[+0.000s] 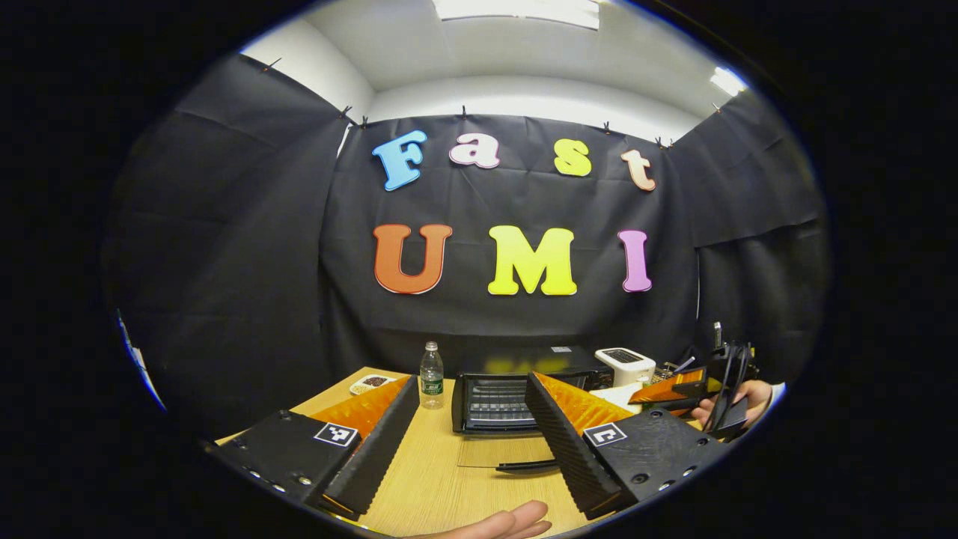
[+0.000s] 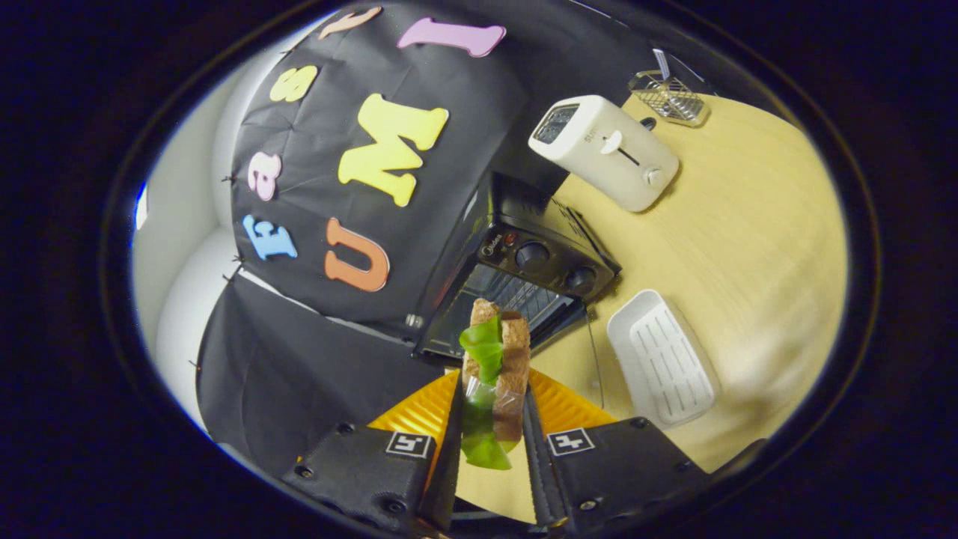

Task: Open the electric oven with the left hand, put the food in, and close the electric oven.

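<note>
Oven [image 1: 498,400] door down flat on surface [image 1: 434,479], cavity at 12 o'clock. L tool [image 1: 468,442] wide open, holding nothing. R tool [image 2: 490,442] clamped on sandwich [image 2: 494,374], oven just ahead at 12–1. Risk: loose lettuce snags the rack or the sandwich tilts on release. Cavity depth hard to make out; sandwich's lower end hidden between the fingers.

No wording is legible. Each finger block of the left gripper [image 1: 471,380] and the right gripper [image 2: 490,389] carries one square black-and-white marker [image 1: 334,434]. Ahead of the right gripper, the script on the oven [image 2: 524,262] and the mark on the toaster [image 2: 606,150] are too small to read. Ahead of the left gripper, the label on the bottle [image 1: 431,378] is illegible.
</note>
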Available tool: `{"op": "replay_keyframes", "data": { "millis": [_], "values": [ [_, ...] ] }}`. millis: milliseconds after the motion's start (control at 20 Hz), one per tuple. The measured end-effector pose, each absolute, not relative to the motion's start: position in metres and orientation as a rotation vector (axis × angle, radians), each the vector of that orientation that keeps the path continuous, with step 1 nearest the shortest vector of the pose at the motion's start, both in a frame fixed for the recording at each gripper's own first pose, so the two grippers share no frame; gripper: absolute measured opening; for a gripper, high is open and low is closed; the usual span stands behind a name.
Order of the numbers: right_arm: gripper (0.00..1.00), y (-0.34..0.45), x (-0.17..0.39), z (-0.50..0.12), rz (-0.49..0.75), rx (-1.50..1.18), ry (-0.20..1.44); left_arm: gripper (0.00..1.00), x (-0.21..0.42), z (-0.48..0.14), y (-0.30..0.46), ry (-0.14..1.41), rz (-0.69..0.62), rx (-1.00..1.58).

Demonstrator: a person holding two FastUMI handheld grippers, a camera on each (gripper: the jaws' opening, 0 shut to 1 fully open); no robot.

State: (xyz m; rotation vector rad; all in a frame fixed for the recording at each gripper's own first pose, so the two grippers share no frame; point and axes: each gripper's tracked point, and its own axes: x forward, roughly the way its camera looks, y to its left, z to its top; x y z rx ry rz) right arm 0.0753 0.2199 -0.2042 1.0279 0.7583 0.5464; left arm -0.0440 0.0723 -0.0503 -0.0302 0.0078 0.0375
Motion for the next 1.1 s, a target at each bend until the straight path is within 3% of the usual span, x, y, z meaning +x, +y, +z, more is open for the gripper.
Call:
{"op": "replay_keyframes", "data": {
  "millis": [50,100,250,400,750,1050,1100],
  "values": [
    [0.43,0.233,0.079,-0.206,0.541,1.038,0.738,0.85,-0.045,-0.051,0.075,0.008,0.038,-0.044],
    [0.43,0.246,0.083,-0.208,0.534,1.06,0.721,0.94,-0.044,-0.052,0.077,0.01,0.037,-0.056],
    [0.43,0.287,0.098,-0.225,0.492,1.133,0.724,0.93,-0.045,-0.057,0.083,0.025,0.038,-0.078],
    [0.43,0.307,0.124,-0.241,0.333,1.2,0.615,0.93,-0.044,-0.057,0.094,0.029,0.045,-0.065],
    [0.43,0.377,0.187,-0.255,0.2,1.155,0.457,0.93,-0.044,-0.062,0.108,0.057,0.069,-0.066],
    [0.43,0.393,0.24,-0.278,0.097,1.139,0.386,0.93,-0.051,-0.055,0.097,0.051,0.041,-0.044],
    [0.34,0.393,0.244,-0.278,0.096,1.142,0.386,0.93,-0.051,-0.057,0.094,0.056,0.033,-0.041]
  ]
}}
